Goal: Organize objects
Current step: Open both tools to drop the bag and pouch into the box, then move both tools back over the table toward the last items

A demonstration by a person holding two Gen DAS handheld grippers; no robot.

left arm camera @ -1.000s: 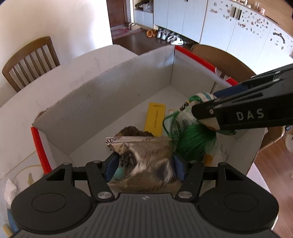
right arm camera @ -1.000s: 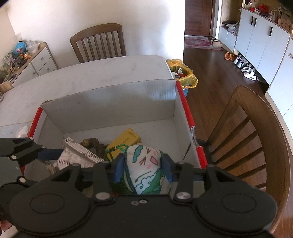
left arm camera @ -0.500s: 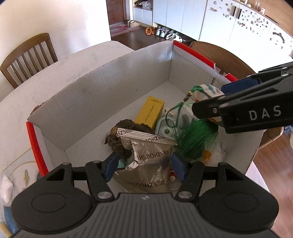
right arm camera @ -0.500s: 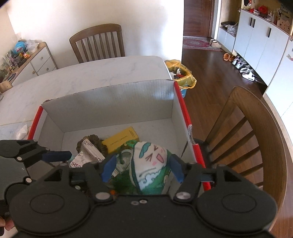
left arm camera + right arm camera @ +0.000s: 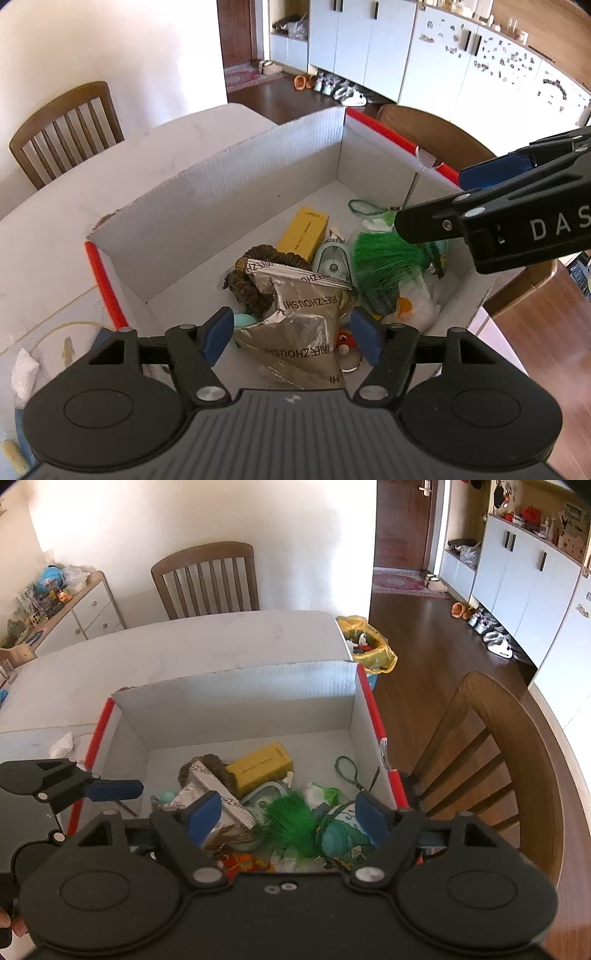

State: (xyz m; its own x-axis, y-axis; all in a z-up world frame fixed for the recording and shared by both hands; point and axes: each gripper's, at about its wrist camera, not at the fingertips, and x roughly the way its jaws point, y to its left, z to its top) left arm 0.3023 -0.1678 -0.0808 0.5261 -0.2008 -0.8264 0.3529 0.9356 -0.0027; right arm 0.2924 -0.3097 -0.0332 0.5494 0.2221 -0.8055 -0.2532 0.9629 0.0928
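- Left wrist view: the left tool (image 5: 291,338) hangs over the near end of an open white corrugated cardboard box with red edges (image 5: 236,192); its blue pads stand apart on either side of a crinkled silver foil pouch with printed lettering (image 5: 306,325), not pressing on it. Its jaws have just been opening, and the pouch lies loose on the box floor between them.
- Behind the pouch lies a coiled brown braided cord (image 5: 255,273), and beyond that a flat yellow rectangular carton (image 5: 308,232).
- Beside the carton rests a pale green oval case (image 5: 334,260), touching a bright green feathery tassel (image 5: 384,264).
- A small orange toy figure (image 5: 345,341) peeks out at the pouch's right edge.
- Right wrist view: the right tool (image 5: 286,818) is released too, its jaws having just been opening; a white cloth pouch with teal cartoon print (image 5: 341,840) lies below them in the box's near right corner, free of both pads, with the tassel across it.
- A thin green cord loop (image 5: 347,770) lies near the right wall.
- The box sits on a white marble bench (image 5: 207,642), with wooden slat-backed chairs (image 5: 205,579) around it.
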